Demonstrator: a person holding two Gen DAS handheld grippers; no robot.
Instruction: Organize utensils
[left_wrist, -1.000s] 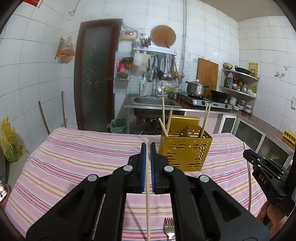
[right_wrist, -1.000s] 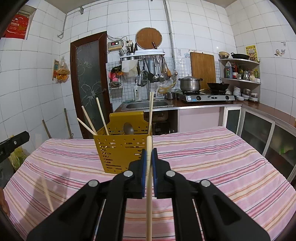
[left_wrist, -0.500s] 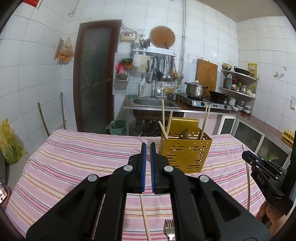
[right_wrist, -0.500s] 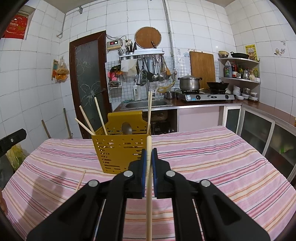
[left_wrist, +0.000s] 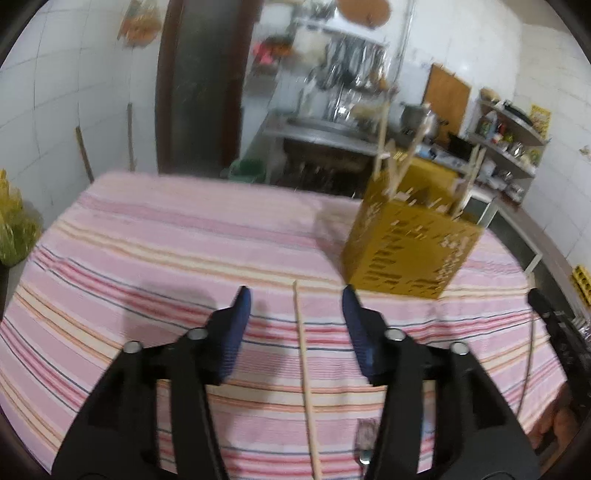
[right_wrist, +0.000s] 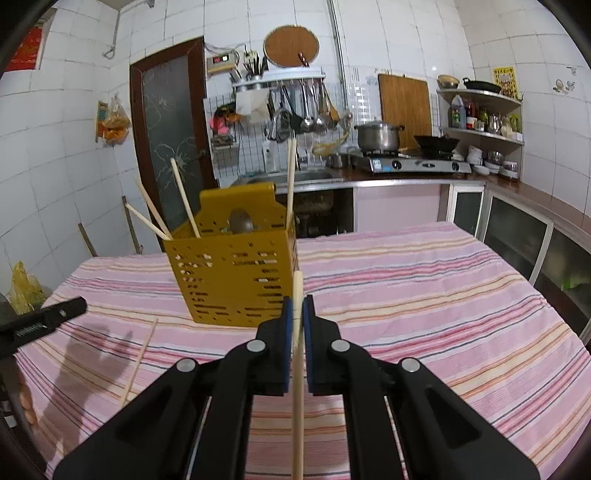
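Chopstick (right_wrist: 297, 369) pinched in right claw (right_wrist: 297, 314) (left claw (left_wrist: 295, 306) agape).

Left hand-held gripper (left_wrist: 295, 306) spread wide; right hand-held gripper (right_wrist: 297, 314) nearly closed, level

The left tongs (left_wrist: 296, 299) have sprung wide apart where they were nearly closed before. The chopstick (left_wrist: 306, 373) they had gripped a second ago now lies loose on the striped worktop (left_wrist: 147, 251) between the two blue pads (left_wrist: 236, 328), touching neither. The left view has tipped downward and gone blurry, so the yellow utensil holder (left_wrist: 410, 247) sits farther to the right and looks tilted. The right view has also dipped slightly.
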